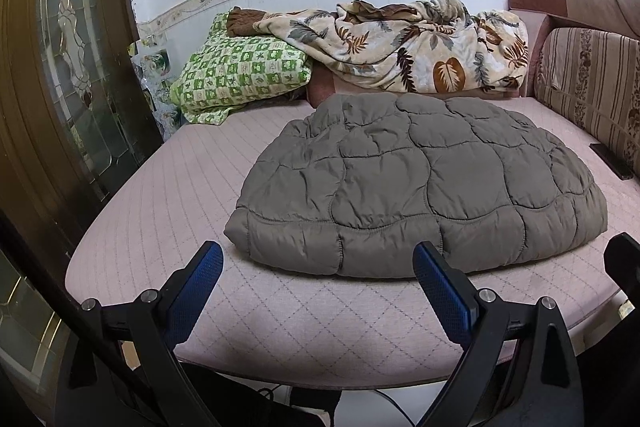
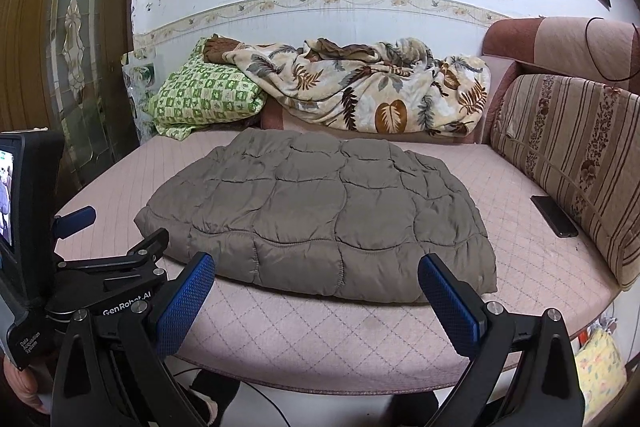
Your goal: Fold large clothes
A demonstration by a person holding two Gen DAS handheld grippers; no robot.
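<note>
Both the left hand-held gripper and right hand-held gripper are spread wide, holding nothing. The puffy grey-brown quilted jacket lies folded just ahead of them on the pink quilted sofa seat.

Puffy quilted jacket in matt grey-brown cloth; pink stitched-fabric sofa seat; fleecy leaf-print blanket; glossy black phone

Grey-brown quilted jacket lies folded flat on the pink sofa seat.
</note>
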